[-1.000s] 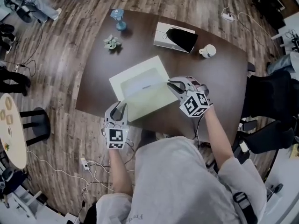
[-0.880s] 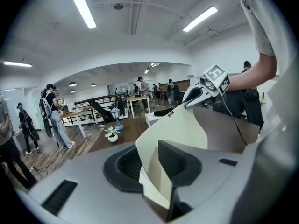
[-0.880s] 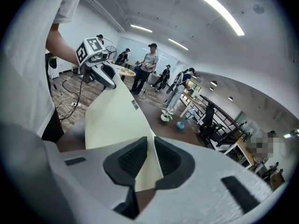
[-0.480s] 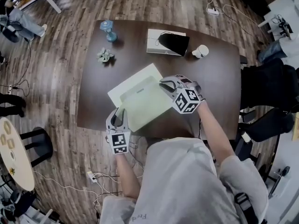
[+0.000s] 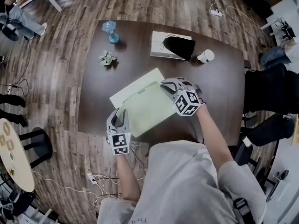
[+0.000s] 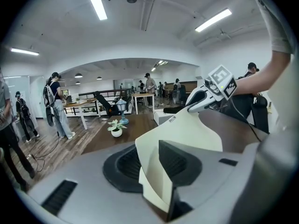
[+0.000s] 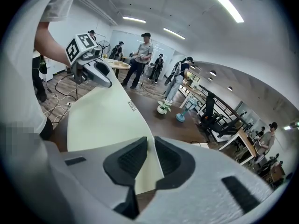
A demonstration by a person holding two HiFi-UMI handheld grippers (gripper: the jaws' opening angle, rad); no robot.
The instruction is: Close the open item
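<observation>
A flat pale-green box lies on the dark brown table (image 5: pixel 219 92), its lid (image 5: pixel 145 107) lowered almost flat over the white base (image 5: pixel 133 86), of which only a strip shows along the far edge. My left gripper (image 5: pixel 121 117) is shut on the lid's near-left corner; in the left gripper view (image 6: pixel 156 164) the pale sheet is pinched between the pads. My right gripper (image 5: pixel 165 84) is shut on the lid's far-right corner, and in the right gripper view (image 7: pixel 148 157) the lid's edge (image 7: pixel 103 118) runs between its jaws.
At the table's far side stand a small potted plant (image 5: pixel 107 58), a blue ornament (image 5: pixel 110 31), a white box with a black bag on it (image 5: pixel 171 45) and a white cup (image 5: pixel 205 56). Black chairs (image 5: pixel 268 97) stand to the right. People move about in the background.
The lid has come down over the base: the box's pale inside showed a second ago and is now covered. Both grippers sank with the lid.
</observation>
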